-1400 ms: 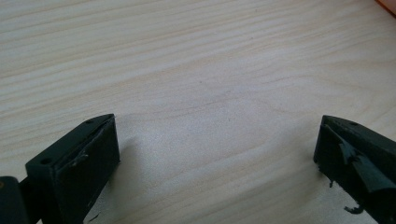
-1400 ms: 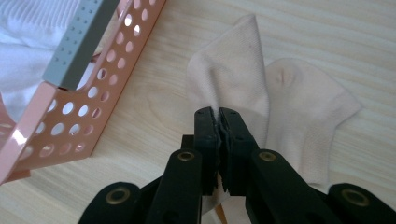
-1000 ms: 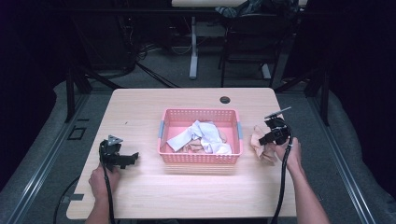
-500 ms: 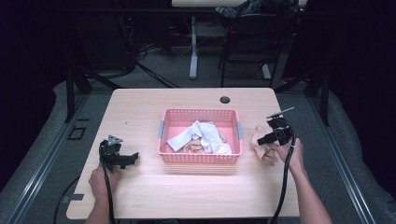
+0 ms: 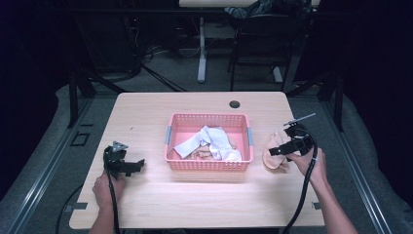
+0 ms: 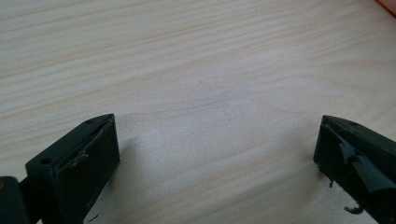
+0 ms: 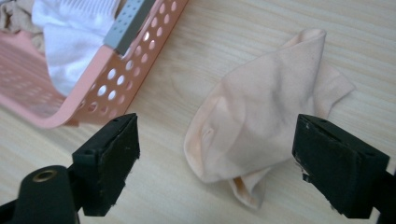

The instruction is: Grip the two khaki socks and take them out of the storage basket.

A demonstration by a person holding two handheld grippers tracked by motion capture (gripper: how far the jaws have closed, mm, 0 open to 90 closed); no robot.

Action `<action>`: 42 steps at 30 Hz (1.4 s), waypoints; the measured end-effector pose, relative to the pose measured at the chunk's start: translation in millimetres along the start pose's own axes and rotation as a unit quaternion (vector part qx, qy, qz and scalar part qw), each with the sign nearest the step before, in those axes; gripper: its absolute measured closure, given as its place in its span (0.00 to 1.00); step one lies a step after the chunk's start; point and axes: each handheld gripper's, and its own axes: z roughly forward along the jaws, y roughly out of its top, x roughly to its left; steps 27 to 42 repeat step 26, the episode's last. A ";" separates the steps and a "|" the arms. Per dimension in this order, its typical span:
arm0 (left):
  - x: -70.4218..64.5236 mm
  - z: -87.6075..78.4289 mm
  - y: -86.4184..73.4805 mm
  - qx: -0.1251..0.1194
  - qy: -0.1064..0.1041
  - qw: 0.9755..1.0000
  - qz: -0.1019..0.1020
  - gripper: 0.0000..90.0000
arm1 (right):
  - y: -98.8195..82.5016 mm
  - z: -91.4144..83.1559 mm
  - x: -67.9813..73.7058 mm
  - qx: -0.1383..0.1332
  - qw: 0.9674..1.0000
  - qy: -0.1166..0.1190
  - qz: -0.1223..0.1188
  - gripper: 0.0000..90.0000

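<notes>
Two grippers are in play, and going from the left side of the table to the right: the left gripper rests low near the table's left edge, well apart from the basket, its jaws spread wide over bare wood in its own view, holding nothing. In the middle stands the pink basket, with a white sock and some beige cloth heaped inside. To the right of the basket, just beside its right wall, lies the peach sock, flat and crumpled on the wood; the right gripper hovers right over it, jaws wide apart with the sock between them and untouched, the basket's perforated wall close at the left of that view. The sock looks thin, light and entirely limp, so it should weigh next to nothing, drape from wherever it is pinched, and not slip much on the pads. I would judge the best hold to be on a raised fold or the doubled-over part near its lower end, where the cloth stands off the table, rather than on a single flat layer that the jaws could scrape past. Compared with a second ago, the right gripper has shifted slightly lower and toward the person over the sock, while the left gripper, the basket and its contents lie just as they did.
</notes>
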 end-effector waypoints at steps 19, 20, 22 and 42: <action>-0.2 0.1 0.0 -0.001 0.000 1.000 -0.002 0.00 | -57.4 -28.2 -0.8 -0.017 1.000 0.000 -0.014 0.10; -0.2 0.1 0.0 -0.001 0.000 1.000 -0.001 0.00 | -58.3 -27.0 -1.4 -0.016 1.000 -0.001 -0.008 0.10; -0.1 0.1 0.0 -0.001 0.000 1.000 -0.001 0.00 | -60.2 -23.3 -4.1 -0.008 1.000 -0.002 -0.007 0.10; -0.1 0.1 0.0 -0.001 0.000 1.000 -0.001 0.00 | -62.4 -18.8 -6.8 -0.003 1.000 -0.002 -0.002 0.11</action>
